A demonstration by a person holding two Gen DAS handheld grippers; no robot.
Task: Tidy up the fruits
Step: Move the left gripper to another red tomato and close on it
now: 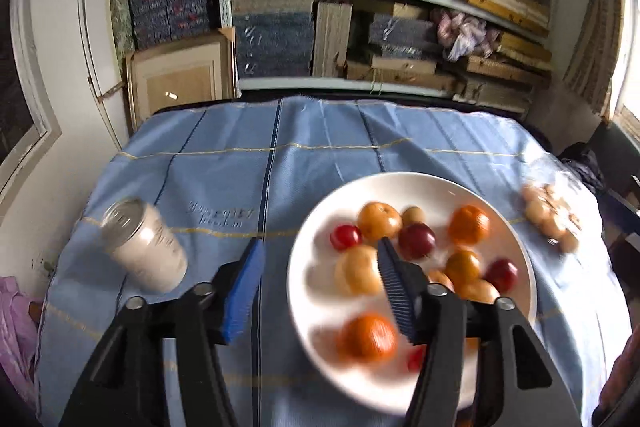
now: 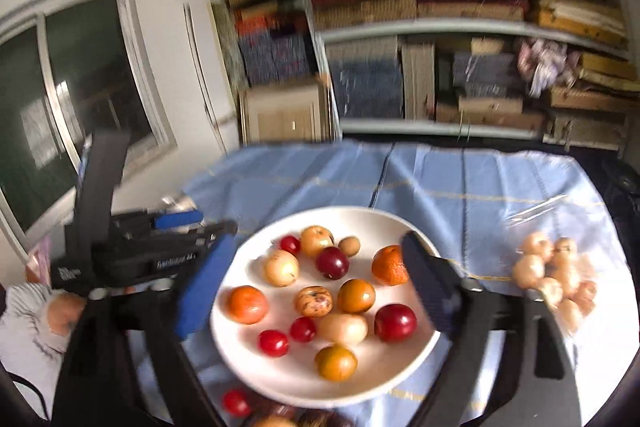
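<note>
- White plate (image 2: 256,359), centre frame, bearing orange, dark red and tan-yellow fruits (image 2: 355,295).
- Pale blue tablecloth (image 1: 224,171) with dark blue and thin yellow stripes.
- Cream-white can (image 1: 145,245), silver top, left side.
- Blue finger pads (image 1: 244,293).

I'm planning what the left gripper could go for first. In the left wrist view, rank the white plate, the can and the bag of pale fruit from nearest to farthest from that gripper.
1. White plate: directly under the left gripper, whose right finger overlaps it.
2. Can: on the cloth just left of the left finger.
3. Bag of pale fruit: far right, beyond the plate.
</note>
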